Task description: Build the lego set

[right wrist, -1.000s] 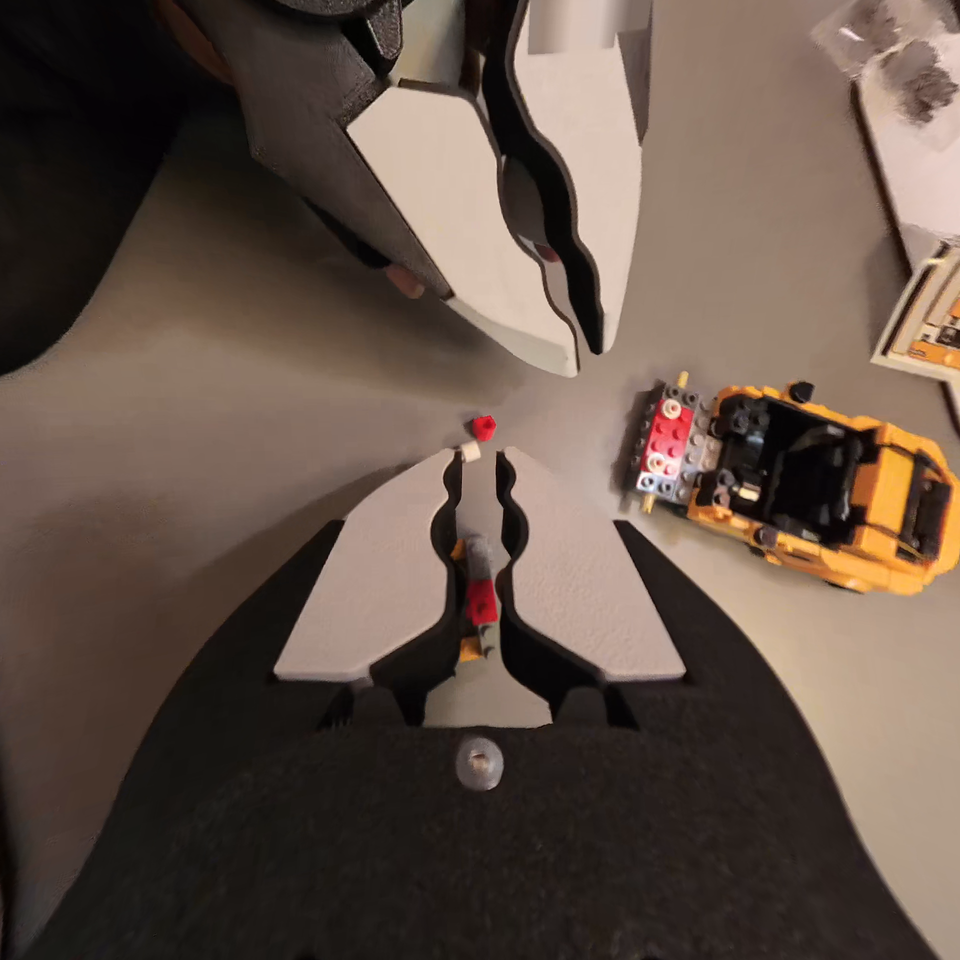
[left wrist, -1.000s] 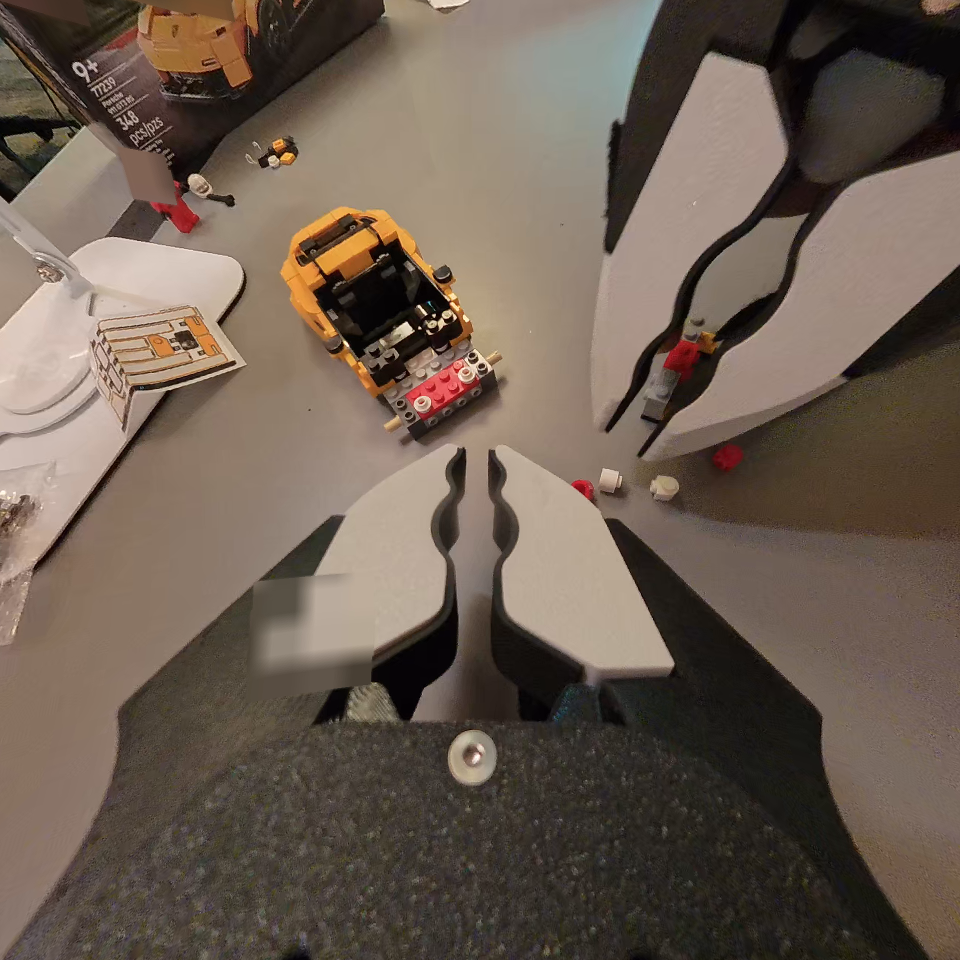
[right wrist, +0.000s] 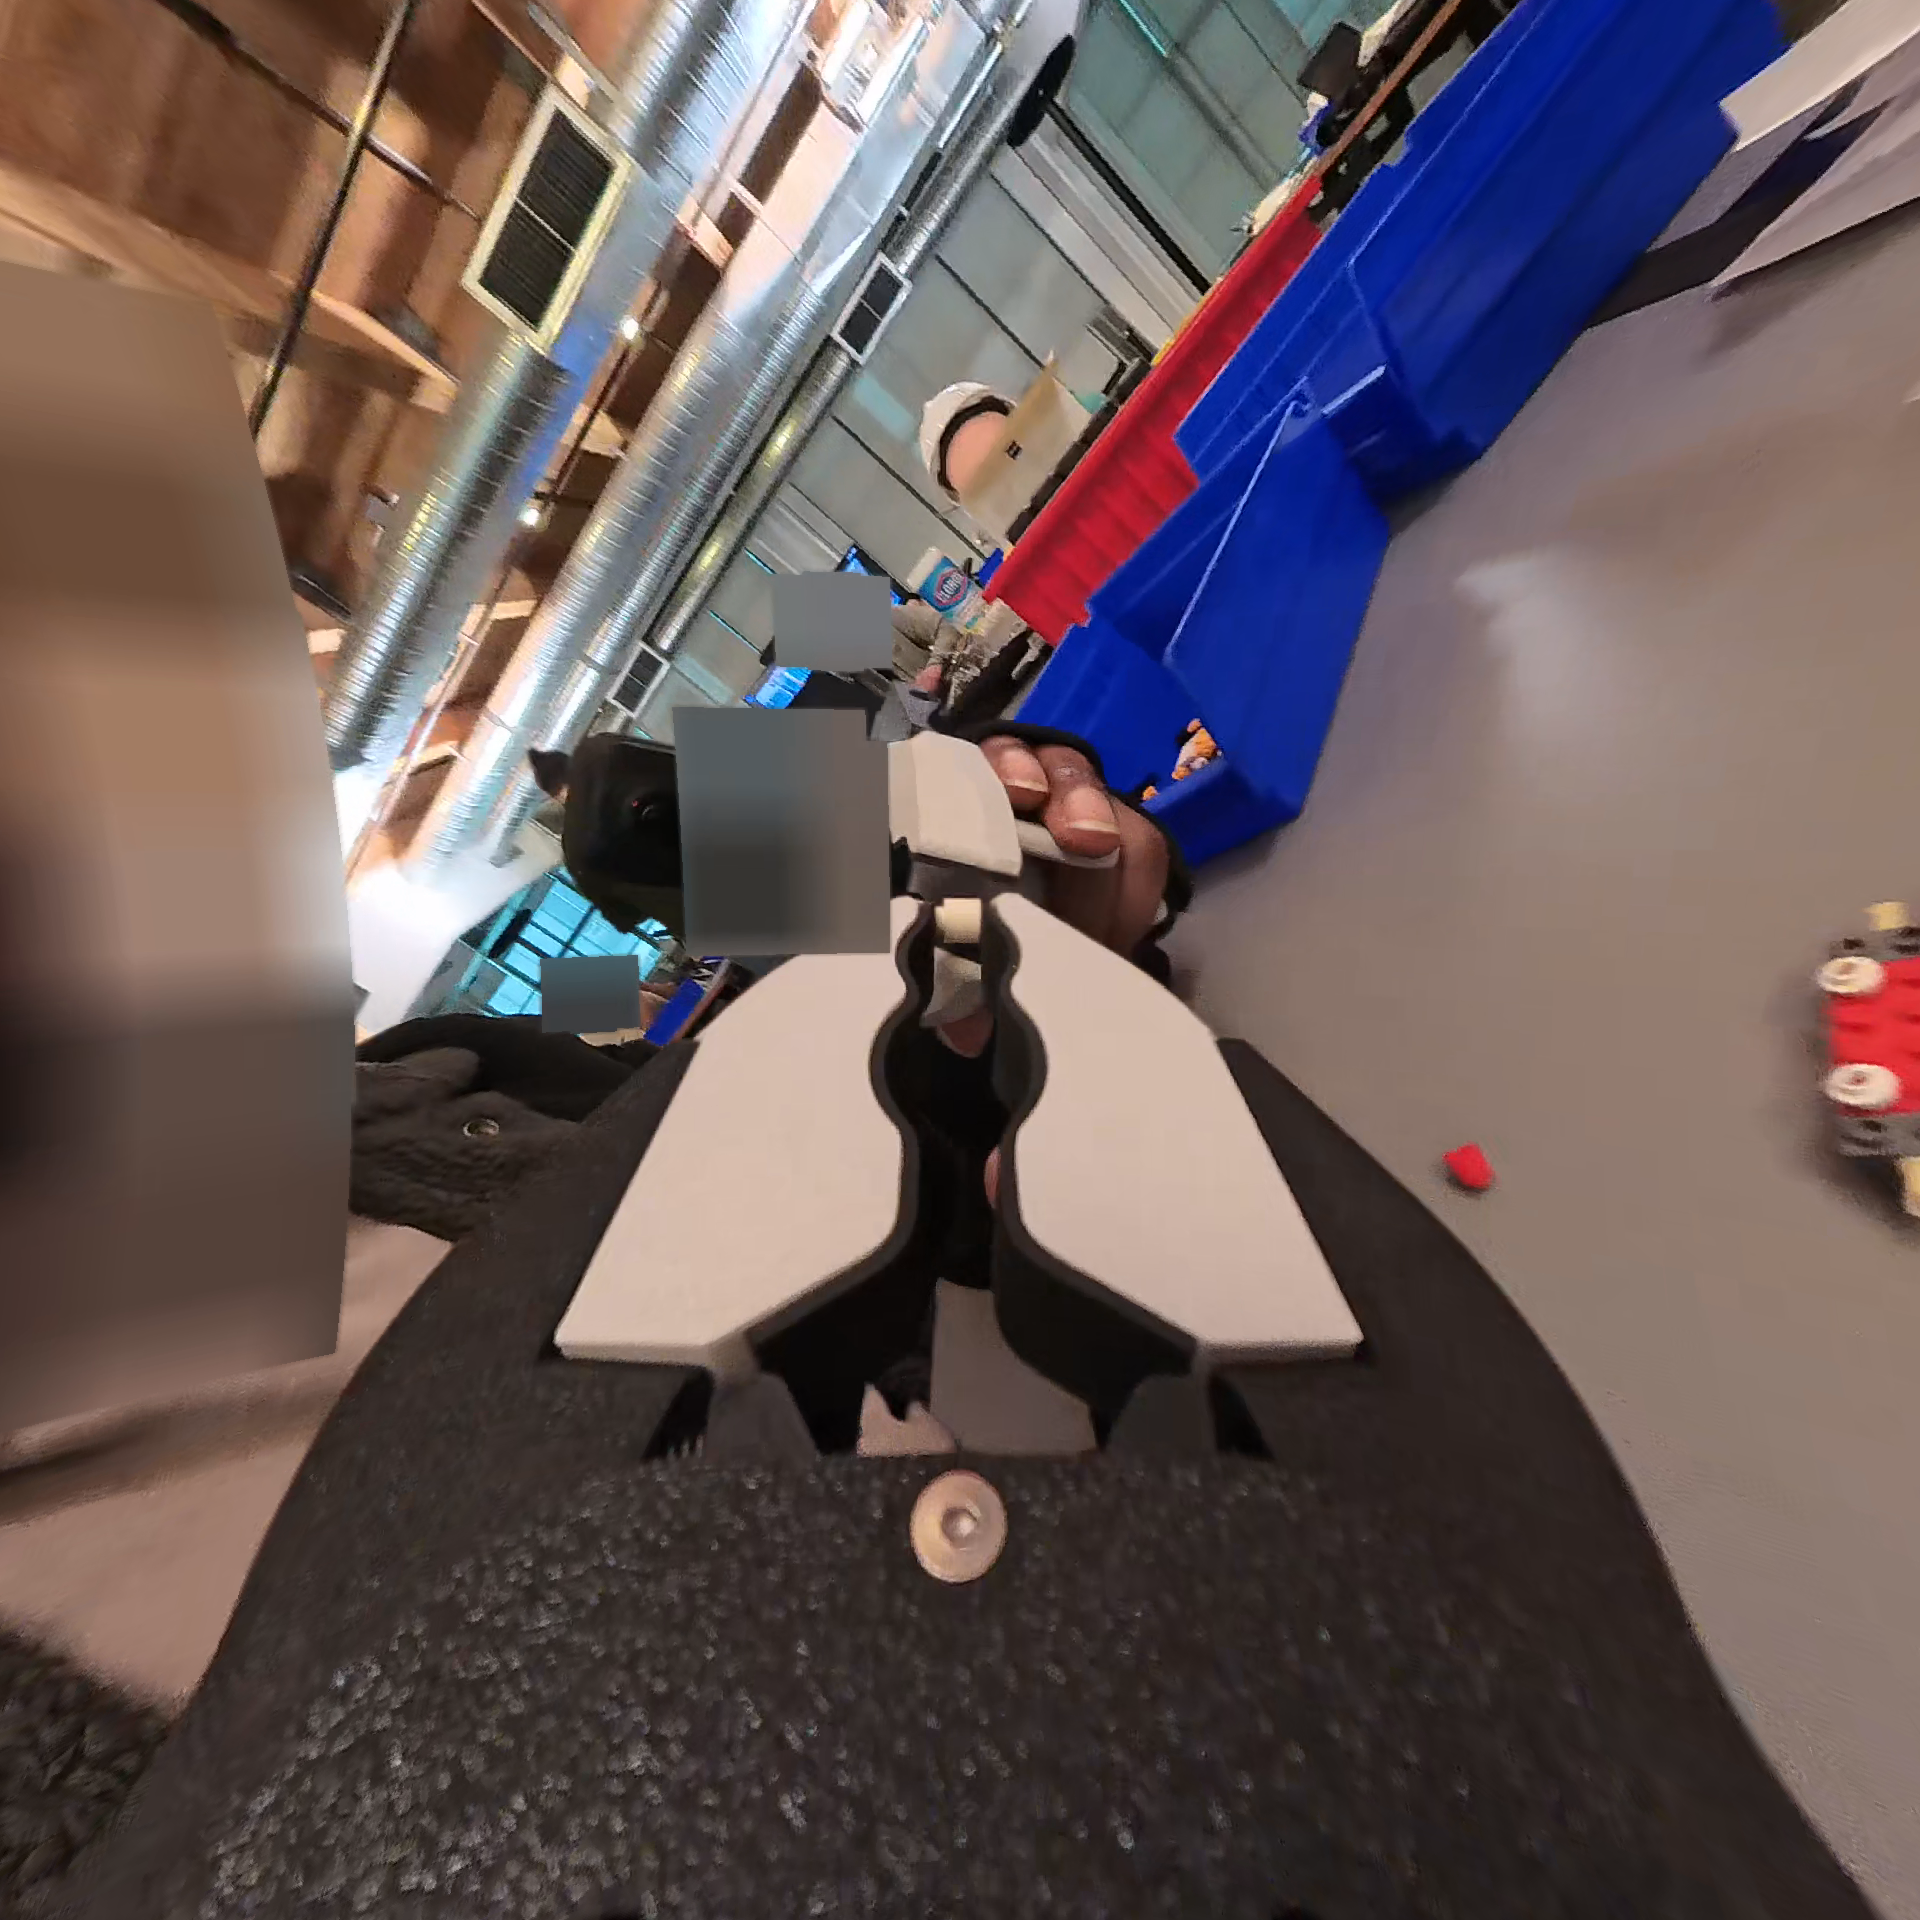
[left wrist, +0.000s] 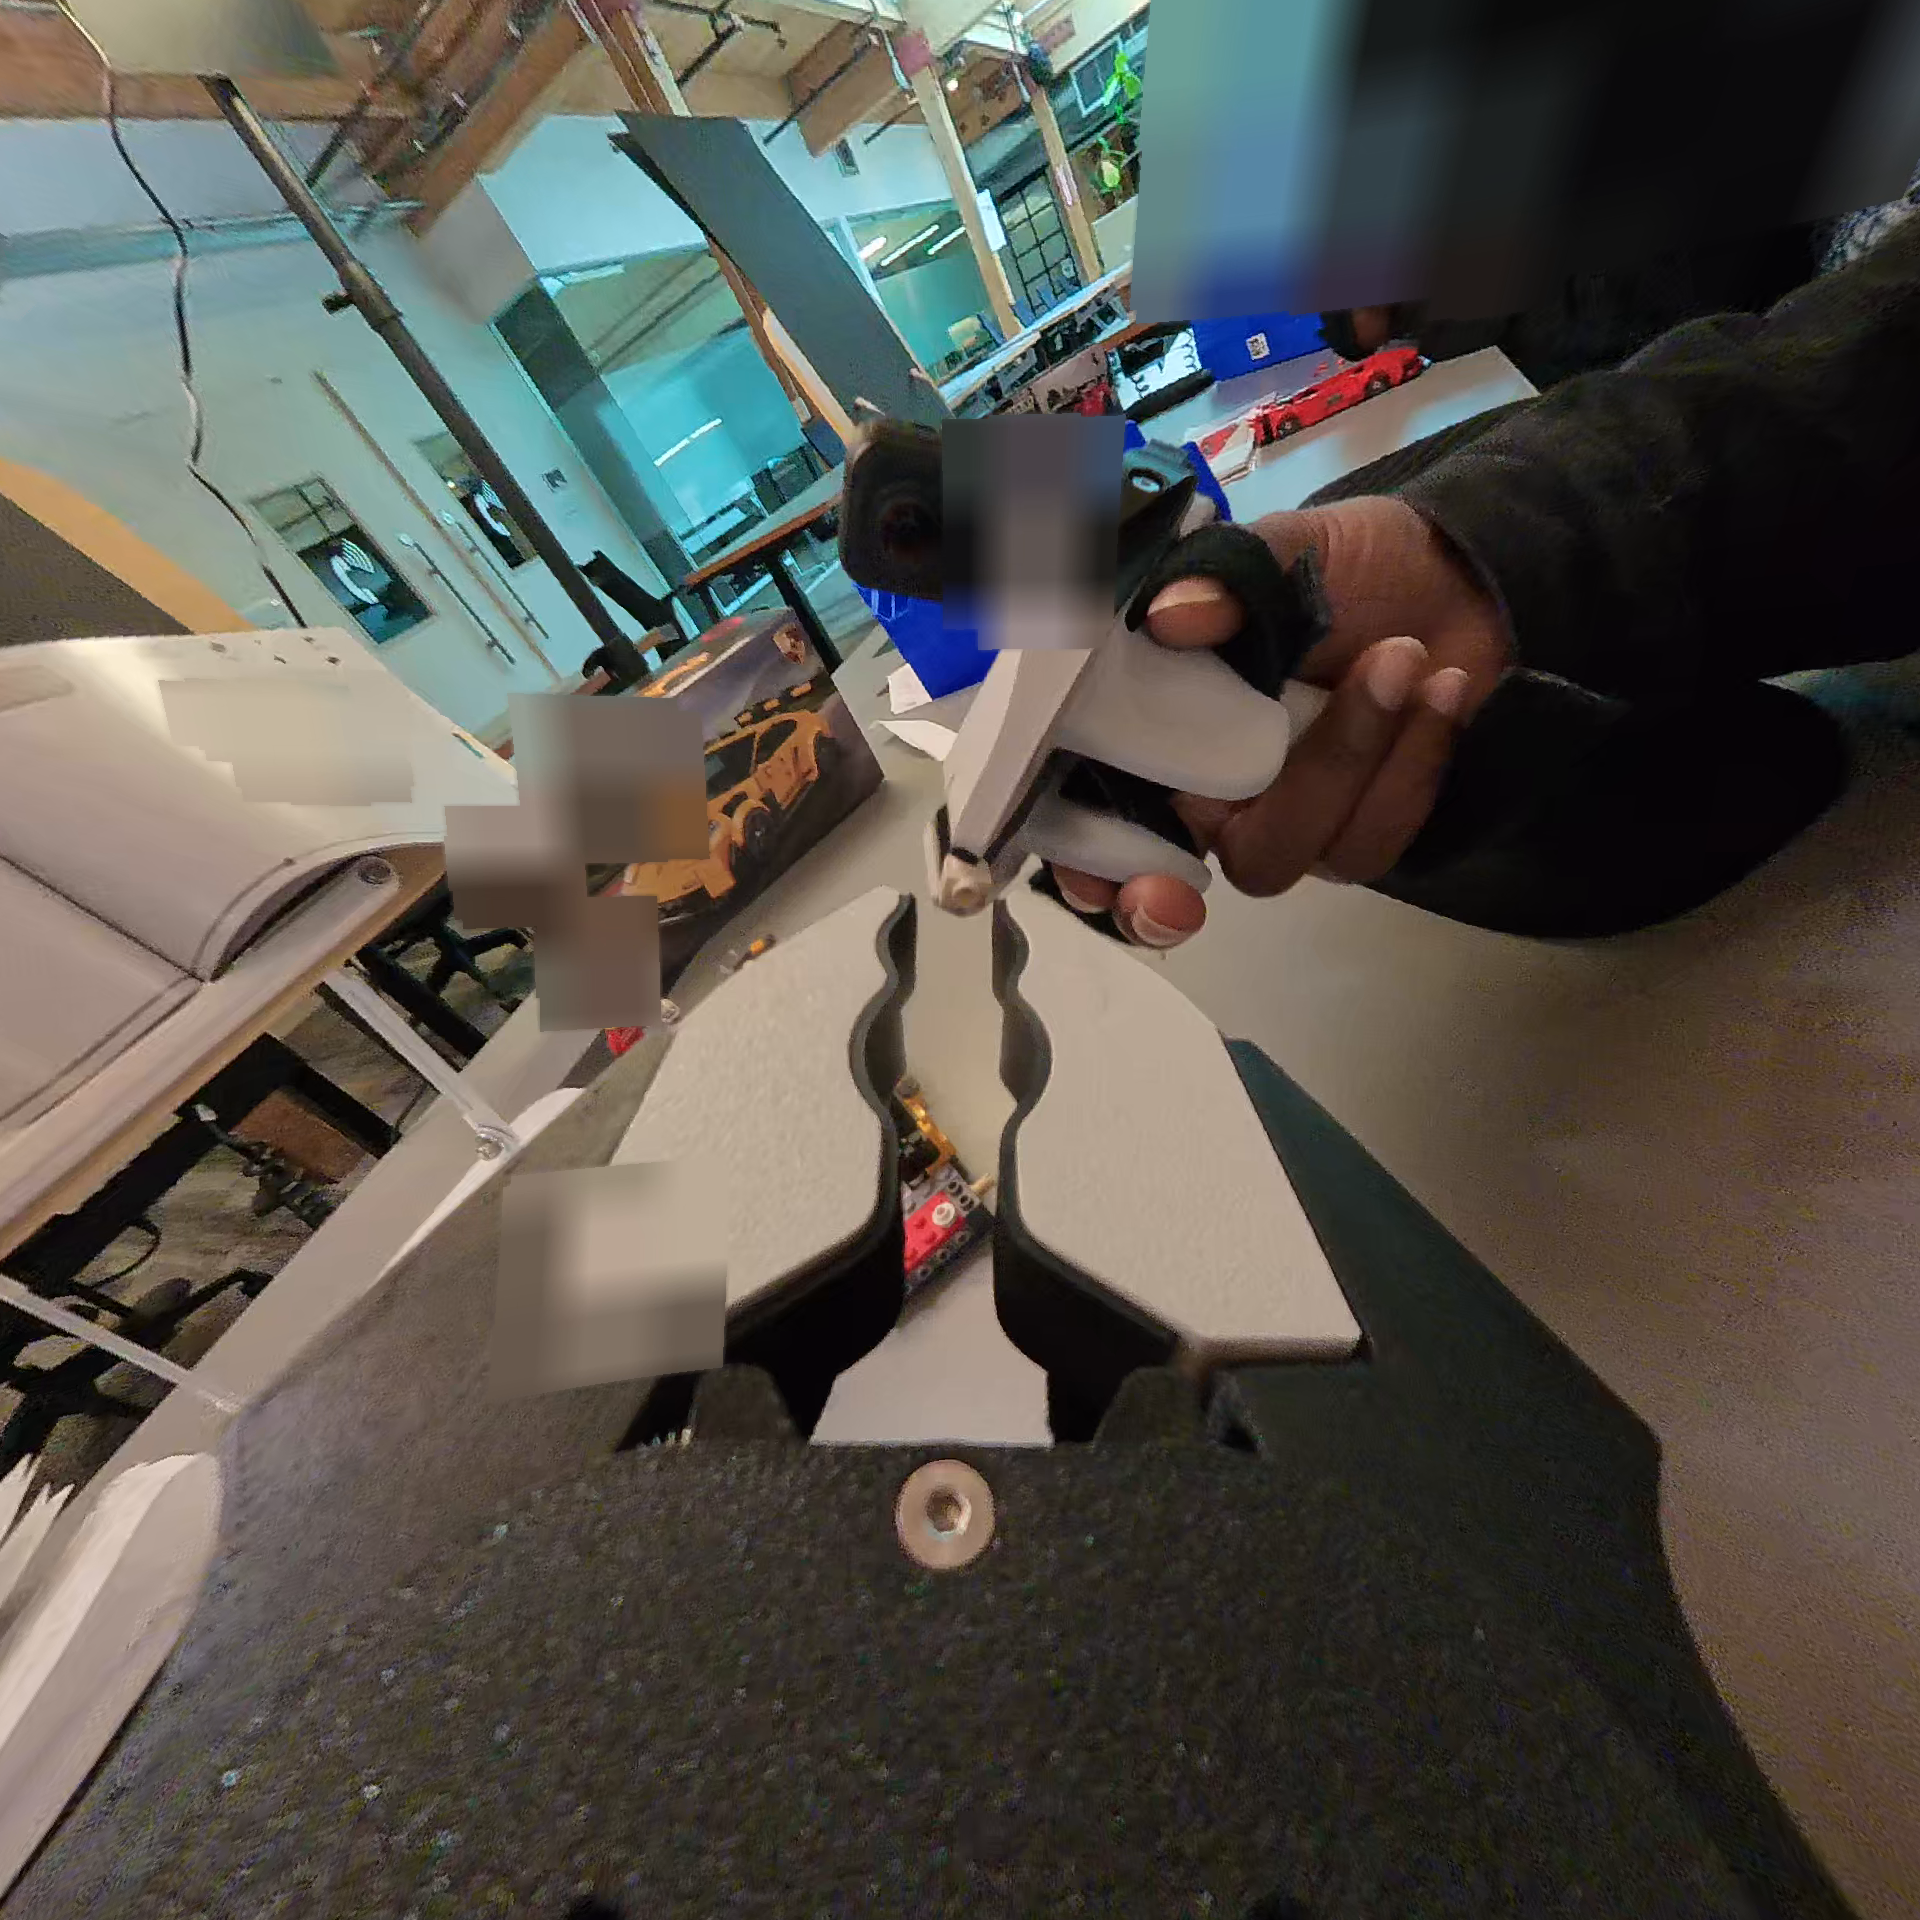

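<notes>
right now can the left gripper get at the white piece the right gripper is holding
Probably yes: the right gripper pinches the white piece at its tips, just beyond the left gripper, whose fingers stand parted, nothing between.

Your left gripper (left wrist: 951,914) hangs over the grey table (left wrist: 1507,1143) with its jaws slightly apart and empty, the orange lego car (left wrist: 935,1195) glimpsed through the gap, while your right gripper (left wrist: 966,883) pinches a small white piece (left wrist: 961,891) just beyond its tips.

Orange lego car (left wrist: 928,1172) mostly hidden behind the left fingers (left wrist: 769,1122); in the right view its red end (right wrist: 1870,1049) is edge-cut and blurred.
</notes>
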Available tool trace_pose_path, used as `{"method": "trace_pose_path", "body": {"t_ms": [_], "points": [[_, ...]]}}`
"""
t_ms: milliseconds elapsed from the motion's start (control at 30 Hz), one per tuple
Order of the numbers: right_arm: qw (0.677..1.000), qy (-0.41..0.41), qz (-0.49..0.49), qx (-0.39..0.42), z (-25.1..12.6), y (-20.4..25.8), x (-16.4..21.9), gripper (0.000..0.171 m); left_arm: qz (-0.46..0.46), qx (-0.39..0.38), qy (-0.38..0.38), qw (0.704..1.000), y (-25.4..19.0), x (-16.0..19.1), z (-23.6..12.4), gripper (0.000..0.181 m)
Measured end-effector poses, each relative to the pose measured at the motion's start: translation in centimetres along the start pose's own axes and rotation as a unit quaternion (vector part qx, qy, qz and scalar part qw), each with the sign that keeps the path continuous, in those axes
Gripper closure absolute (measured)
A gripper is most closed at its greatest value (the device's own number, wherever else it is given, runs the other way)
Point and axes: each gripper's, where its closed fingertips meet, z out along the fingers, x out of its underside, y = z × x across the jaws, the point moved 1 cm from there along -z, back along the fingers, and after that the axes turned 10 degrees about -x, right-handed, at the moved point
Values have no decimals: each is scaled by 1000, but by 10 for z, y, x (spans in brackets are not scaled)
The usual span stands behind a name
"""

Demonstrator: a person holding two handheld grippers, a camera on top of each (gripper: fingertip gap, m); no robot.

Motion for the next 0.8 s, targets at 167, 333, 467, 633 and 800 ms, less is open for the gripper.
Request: {"method": "trace_pose_path", "body": {"t_ms": [167,333,467,633,800], "points": [[1000,3,1,-22,6,4,1,163,-11,10,-16,1000,0,-5,-4,172],[1000,6,3,-28,4,4,3,163,-11,19,-18,1000,-2,-4,-5,173],[1000,4,0,-23,1,2,4,163,-10,20,-16,1000,-2,-2,-5,173],[1000,-14,2,-17,-4,0,0,163,-9,9,-18,1000,1,-2,-6,181],[999,-45,12,-21,-5,-3,-4,164,-5,7,-19,1000,1,-2,-5,174]]}}
